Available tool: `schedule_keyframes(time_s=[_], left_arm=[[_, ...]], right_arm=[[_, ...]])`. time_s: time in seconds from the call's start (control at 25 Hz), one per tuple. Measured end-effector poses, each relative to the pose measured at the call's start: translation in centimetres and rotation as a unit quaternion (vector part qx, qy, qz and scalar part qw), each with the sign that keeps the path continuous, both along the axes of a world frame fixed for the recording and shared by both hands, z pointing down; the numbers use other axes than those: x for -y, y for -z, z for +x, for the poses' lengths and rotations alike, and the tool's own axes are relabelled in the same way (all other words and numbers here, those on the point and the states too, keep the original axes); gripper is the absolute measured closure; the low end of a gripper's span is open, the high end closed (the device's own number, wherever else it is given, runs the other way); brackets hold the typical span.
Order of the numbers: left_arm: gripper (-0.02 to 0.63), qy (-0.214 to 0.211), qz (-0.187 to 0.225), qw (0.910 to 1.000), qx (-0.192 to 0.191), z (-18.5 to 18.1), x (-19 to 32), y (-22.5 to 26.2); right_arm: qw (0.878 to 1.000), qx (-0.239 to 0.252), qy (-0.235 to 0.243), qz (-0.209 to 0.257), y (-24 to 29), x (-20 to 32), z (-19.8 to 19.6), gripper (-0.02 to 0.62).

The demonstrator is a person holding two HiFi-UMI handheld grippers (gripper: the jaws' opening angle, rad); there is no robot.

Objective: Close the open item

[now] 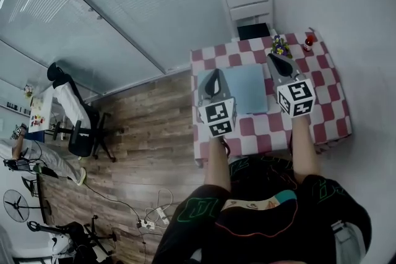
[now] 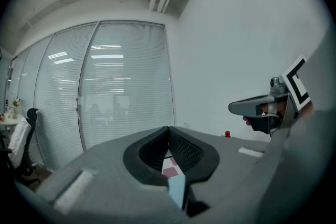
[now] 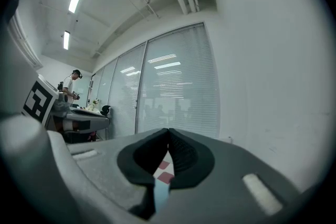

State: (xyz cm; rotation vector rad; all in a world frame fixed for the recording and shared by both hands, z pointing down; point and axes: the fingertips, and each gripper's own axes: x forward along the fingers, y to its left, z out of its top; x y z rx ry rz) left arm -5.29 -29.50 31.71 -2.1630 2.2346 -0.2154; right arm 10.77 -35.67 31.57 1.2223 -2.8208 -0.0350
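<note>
Both tools clenched, jaws tip to tip, nothing between them.

- Left tool [image 1: 215, 73]: raised over the left part of the desk [image 1: 329, 85] and pointing level toward the far wall. In its own view the pads meet [image 2: 168, 129]. Marker cube [image 1: 218, 118] faces up.
- Right tool [image 1: 273, 58]: same pose, over the desk's right half and slightly farther than the left one. Pads meet in its own view [image 3: 168, 130].
- Each tool shows in the other's view: the right tool at the right edge [image 2: 258, 108], the left tool at the left edge [image 3: 83, 123].

Task item: light-blue flat item [image 1: 246, 88] lies flat on the red-and-white checked cloth [image 1: 309, 127], mid desk, between the two tools. The left tool overlaps its left edge in the head view; the right tool sits just off its far right corner. Neither touches it. Strips of it show below the jaw gaps [image 2: 177, 191] [image 3: 160, 194].

Far edge of the desk: small flower pot [image 1: 280, 45], with a red object [image 1: 308, 42] just right of it. White chair [image 1: 250, 7] stands beyond, with a dark object [image 1: 253, 31] on its seat.

Left of the desk: wood floor [image 1: 142, 133], black office chair [image 1: 81, 130], glass wall with blinds [image 1: 124, 3].
</note>
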Motion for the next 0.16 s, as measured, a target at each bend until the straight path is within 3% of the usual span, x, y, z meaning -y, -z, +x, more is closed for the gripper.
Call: schedule_keyframes(time_s=[0.16], left_arm=[[0.597, 0.001, -0.004, 1.0000, 0.002, 0.05, 0.05, 0.14]], right_arm=[[1.000, -0.002, 0.003, 0.005, 0.51, -0.08, 0.05, 0.592]])
